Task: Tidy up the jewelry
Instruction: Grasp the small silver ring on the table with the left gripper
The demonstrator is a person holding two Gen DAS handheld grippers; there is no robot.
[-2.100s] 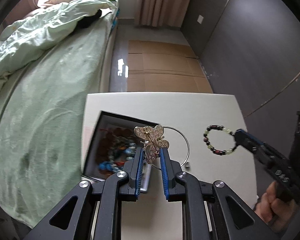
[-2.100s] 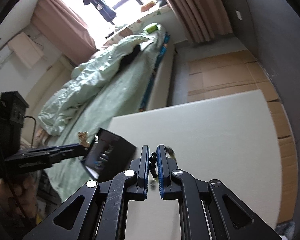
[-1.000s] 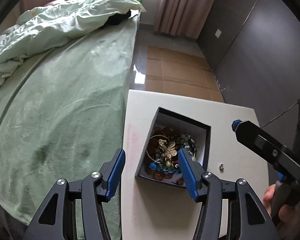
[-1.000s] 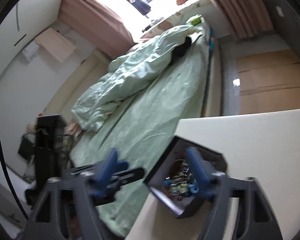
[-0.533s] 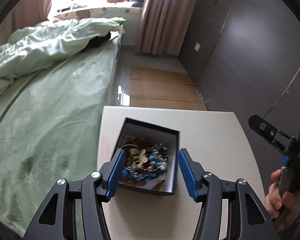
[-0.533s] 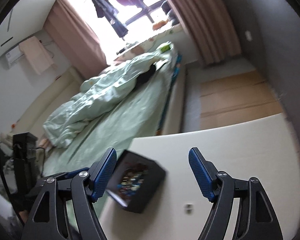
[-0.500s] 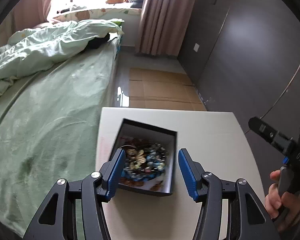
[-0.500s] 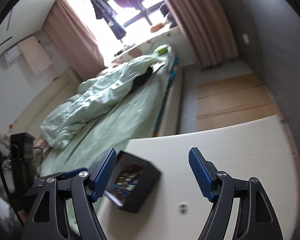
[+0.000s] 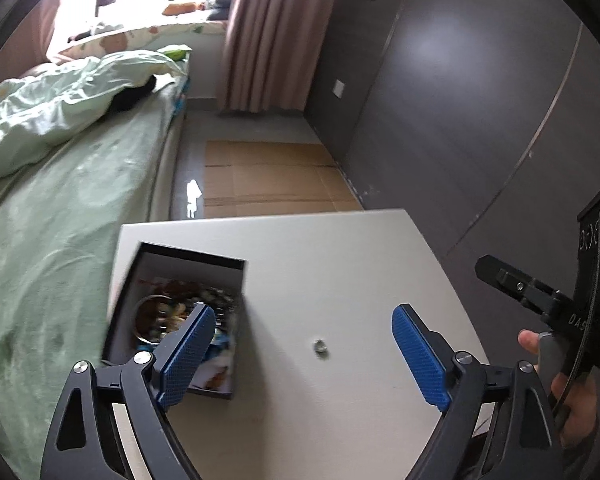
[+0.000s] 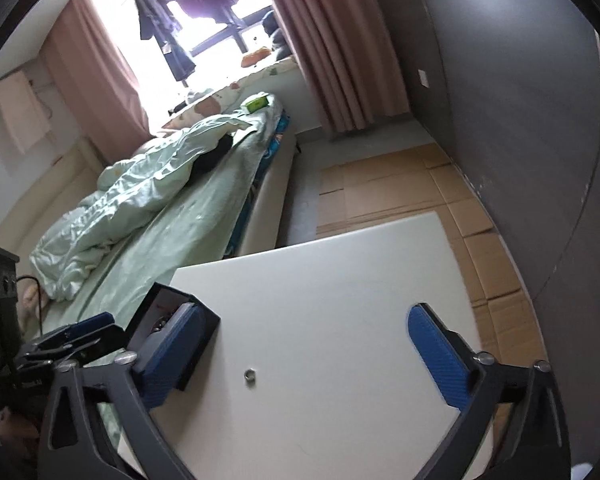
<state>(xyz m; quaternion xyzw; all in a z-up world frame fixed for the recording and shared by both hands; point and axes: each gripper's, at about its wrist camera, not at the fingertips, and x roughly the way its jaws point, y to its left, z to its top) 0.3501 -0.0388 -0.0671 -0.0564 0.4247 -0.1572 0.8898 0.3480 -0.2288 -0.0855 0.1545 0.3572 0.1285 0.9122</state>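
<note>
A black jewelry box stands open on the left part of the white table. It holds a blurred heap of beads and a ring-shaped bangle. A small silver ring lies on the table right of the box, and it also shows in the right wrist view. My left gripper is open and empty above the table, its left finger over the box. My right gripper is open and empty, and it shows at the right of the left wrist view. The box lies by its left finger.
A bed with green bedding runs along the table's left side. Cardboard sheets cover the floor beyond the table. A dark wall stands to the right. Pink curtains hang by the window.
Both grippers let go of their jewelry into the box and opened wide. Over the last half second the left gripper swung right, so the box now sits under its left finger.
</note>
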